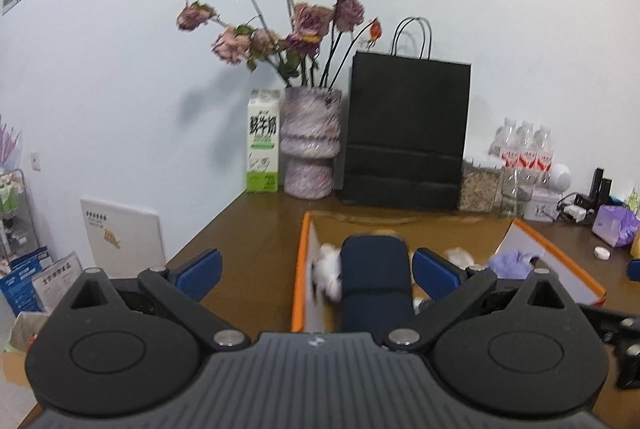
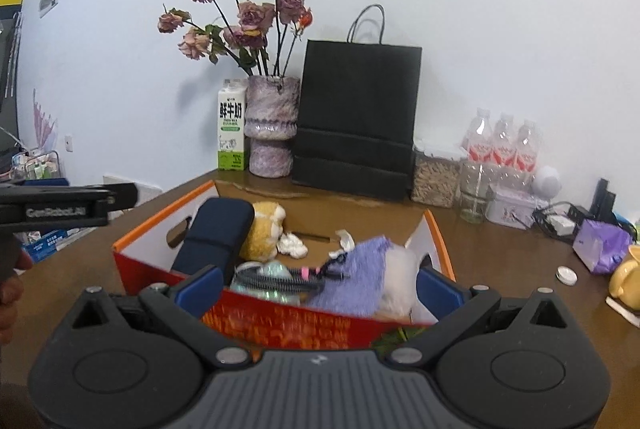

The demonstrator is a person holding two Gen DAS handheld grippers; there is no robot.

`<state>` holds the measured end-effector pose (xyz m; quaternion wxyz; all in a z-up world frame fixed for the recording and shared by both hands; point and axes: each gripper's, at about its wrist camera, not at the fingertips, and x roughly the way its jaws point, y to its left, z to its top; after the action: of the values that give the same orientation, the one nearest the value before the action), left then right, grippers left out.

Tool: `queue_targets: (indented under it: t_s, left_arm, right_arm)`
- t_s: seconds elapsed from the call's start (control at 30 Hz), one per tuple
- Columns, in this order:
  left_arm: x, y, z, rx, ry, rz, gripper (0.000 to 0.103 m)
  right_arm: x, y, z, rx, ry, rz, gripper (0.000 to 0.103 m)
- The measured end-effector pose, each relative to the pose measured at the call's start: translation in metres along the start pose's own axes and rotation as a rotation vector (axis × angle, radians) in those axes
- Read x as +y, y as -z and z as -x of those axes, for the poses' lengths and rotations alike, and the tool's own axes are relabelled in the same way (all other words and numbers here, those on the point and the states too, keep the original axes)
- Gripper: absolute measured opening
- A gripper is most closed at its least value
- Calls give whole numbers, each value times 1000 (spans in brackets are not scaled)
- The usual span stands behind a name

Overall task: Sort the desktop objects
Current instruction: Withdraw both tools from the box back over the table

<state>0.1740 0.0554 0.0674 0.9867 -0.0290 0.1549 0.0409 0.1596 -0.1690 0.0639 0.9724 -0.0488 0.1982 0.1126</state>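
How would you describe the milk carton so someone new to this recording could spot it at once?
Start at the tall black paper bag standing against the back wall of the brown desk. Left of it is a mottled purple vase of dried roses, and the milk carton stands immediately left of that vase. It is the only white-and-green box, with bold dark lettering.

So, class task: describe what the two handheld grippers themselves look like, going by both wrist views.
Each gripper, left and right, has a grey ribbed body, two black round-ended linkage arms with silver pivot pins, and blue finger pads. Seen side-on in the right wrist view, the left gripper's black body carries white lettering, too blurred to read.
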Motion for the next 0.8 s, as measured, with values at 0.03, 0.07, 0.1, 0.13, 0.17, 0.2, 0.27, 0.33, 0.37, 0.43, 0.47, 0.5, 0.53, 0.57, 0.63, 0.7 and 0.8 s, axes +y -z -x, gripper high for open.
queue_targets:
  t_s: [0.03,0.07,0.1,0.13,0.17,0.2,0.27,0.33,0.37,0.43,0.47,0.5,0.53,0.57,0.63,0.7,0.8]
  left_arm:
    - [3,3,1,8,-4,1,103]
    - [7,6,3,17,-9,1,103]
    - [11,9,4,26,-15,1,103]
    - [14,12,5,35,-20,-1,103]
    - [17,16,6,47,-25,-8,103]
    - [20,19,7,57,-29,-14,103]
    - [25,28,8,81,-33,-25,103]
    - [29,36,8,108,-36,-38,103]
    - [31,40,7,123,-39,-45,103]
    - [35,48,6,144,-39,-52,103]
    - [37,52,6,155,-42,-51,103]
    - [39,55,5,163,-43,-49,103]
    - [41,58,4,170,-44,-47,103]
    - [43,60,2,178,-48,-43,103]
    - [45,62,-2,188,-55,-34,103]
    - [46,63,-5,196,-62,-32,103]
    - [46,65,-10,200,-70,-37,103]
  right_arm:
    - [-1,4,2,6,5,-1,103]
    - [-3,8,4,11,10,-2,103]
    - [-4,12,6,18,15,-3,103]
    - [-6,17,8,25,21,-6,103]
    - [-7,21,9,32,26,-8,103]
    - [-9,25,10,42,31,-12,103]
    - [-12,35,11,62,39,-18,103]
    - [-17,45,10,88,48,-24,103]
    - [-18,50,10,99,52,-26,103]
    - [-22,59,9,126,61,-33,103]
    - [-24,63,7,136,64,-37,103]
    - [-26,66,6,147,67,-40,103]
    - [-27,70,4,158,70,-42,103]
    - [-29,73,3,166,74,-44,103]
    - [-32,77,0,180,81,-46,103]
    - [-35,78,-3,187,88,-51,103]
    - [-37,77,-8,189,93,-53,103]
